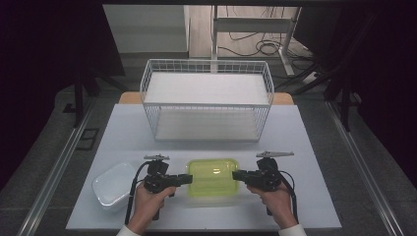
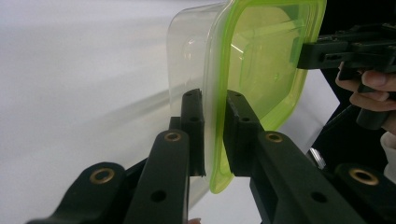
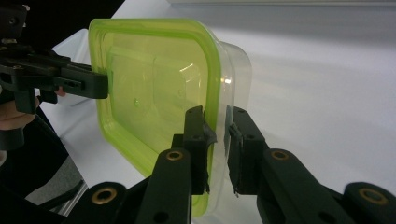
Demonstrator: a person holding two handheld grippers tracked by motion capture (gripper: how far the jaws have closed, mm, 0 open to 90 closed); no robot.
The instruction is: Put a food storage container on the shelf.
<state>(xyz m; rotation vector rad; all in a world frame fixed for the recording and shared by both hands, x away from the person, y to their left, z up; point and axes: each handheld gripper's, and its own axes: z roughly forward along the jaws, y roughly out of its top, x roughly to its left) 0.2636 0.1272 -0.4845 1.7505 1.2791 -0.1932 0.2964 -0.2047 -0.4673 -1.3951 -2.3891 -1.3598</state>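
i've got both grippers pinching the green-lidded container [image 1: 213, 178] by its rim, left gripper [image 1: 188, 178] at 9 o'clock, right gripper [image 1: 236, 175] at 3, near table edge. lift step; next, carry level toward wire basket [image 1: 206, 101] at 12.

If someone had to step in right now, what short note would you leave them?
Left gripper: shut on the left edge of the green-lidded box.
Right gripper: shut on the box's right edge.
Box: held between both, near the table's front, lid on.
Nearby: white tub at front left, wire basket behind.
Done: both edges gripped.
Left: probably carry it on, perhaps to the basket.
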